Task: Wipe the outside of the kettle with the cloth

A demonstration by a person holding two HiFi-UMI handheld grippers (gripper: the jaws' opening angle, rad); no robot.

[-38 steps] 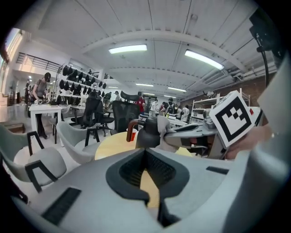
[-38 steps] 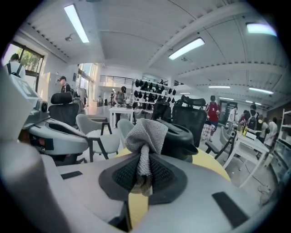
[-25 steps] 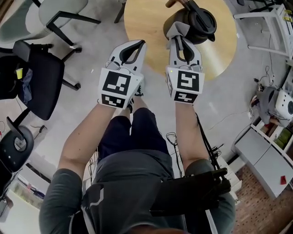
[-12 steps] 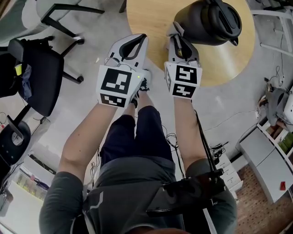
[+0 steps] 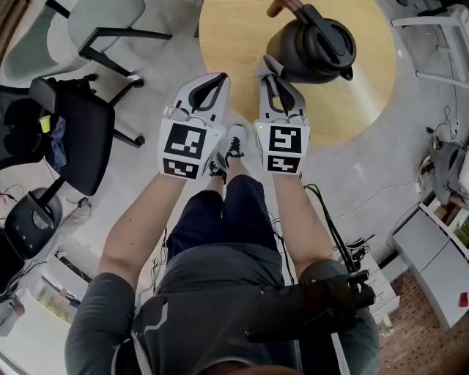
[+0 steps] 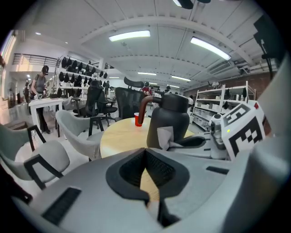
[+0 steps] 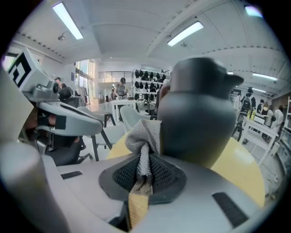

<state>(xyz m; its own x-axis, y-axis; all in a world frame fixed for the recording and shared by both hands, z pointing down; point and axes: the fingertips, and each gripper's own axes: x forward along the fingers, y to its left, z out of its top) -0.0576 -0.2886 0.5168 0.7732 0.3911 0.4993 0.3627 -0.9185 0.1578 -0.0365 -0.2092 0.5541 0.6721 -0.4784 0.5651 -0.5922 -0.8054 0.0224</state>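
A dark grey kettle (image 5: pixel 311 47) stands on the round wooden table (image 5: pixel 234 29). My right gripper (image 5: pixel 265 69) is shut on a grey cloth (image 5: pixel 263 65), which sits against the kettle's near-left flank. In the right gripper view the cloth (image 7: pixel 144 136) bunches out of the gripper (image 7: pixel 144 159) right beside the kettle (image 7: pixel 195 123). My left gripper (image 5: pixel 218 79) hovers at the table's near edge, left of the right one, shut with nothing in it. The left gripper view shows the gripper (image 6: pixel 145 152) pointing at the kettle (image 6: pixel 170 120) and the cloth (image 6: pixel 166 136).
A red cup (image 6: pixel 137 119) stands on the table behind the kettle. A black office chair (image 5: pixel 73 132) and a grey chair (image 5: pixel 95 22) stand to the left. White shelving (image 5: pixel 432 44) is at the right, and cables (image 5: pixel 337 234) lie on the floor.
The right gripper has kept the cloth at the kettle's left side, shifting slightly along it. Both grippers sit a little further left in the view. The left gripper stays shut.
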